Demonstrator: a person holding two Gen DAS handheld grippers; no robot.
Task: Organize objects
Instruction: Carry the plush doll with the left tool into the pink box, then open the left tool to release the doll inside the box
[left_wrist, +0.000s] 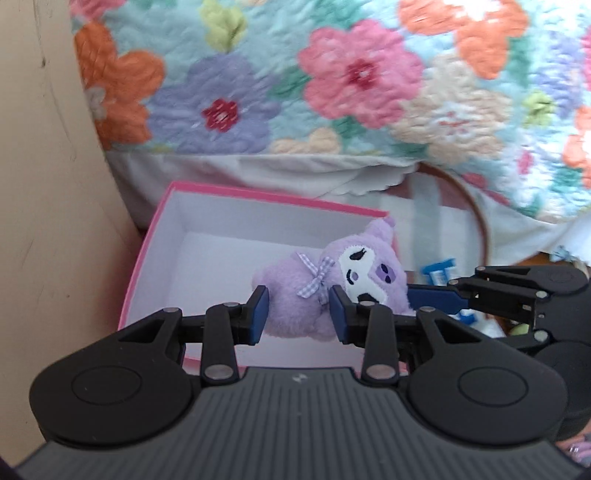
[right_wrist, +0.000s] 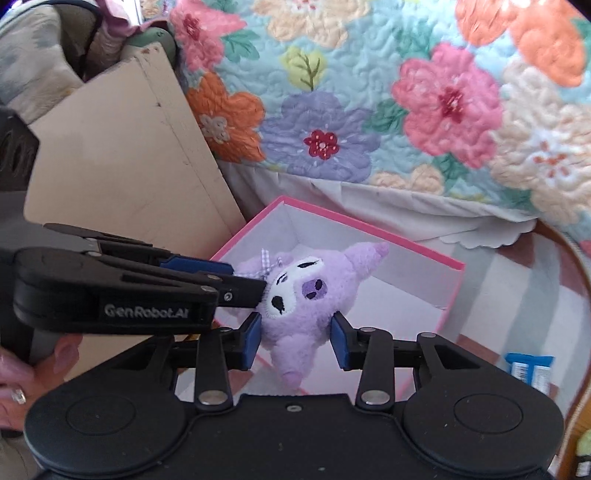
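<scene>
Both of our tools pinch the purple plush toy (right_wrist: 299, 295) above the pink box (left_wrist: 236, 197): left tool (left_wrist: 298, 314) at its body, right tool (right_wrist: 295, 341) at its head. Box otherwise bare; lowering and release remain, we judge.

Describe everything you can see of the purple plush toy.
The purple plush toy is small, soft and fuzzy, with a white face patch, black stitched eyes, a darker purple patch, pointed ears and a lilac checked bow. It hangs over the open pink box, held from both sides: the left gripper squeezes its body and the right gripper pinches its head.
</scene>
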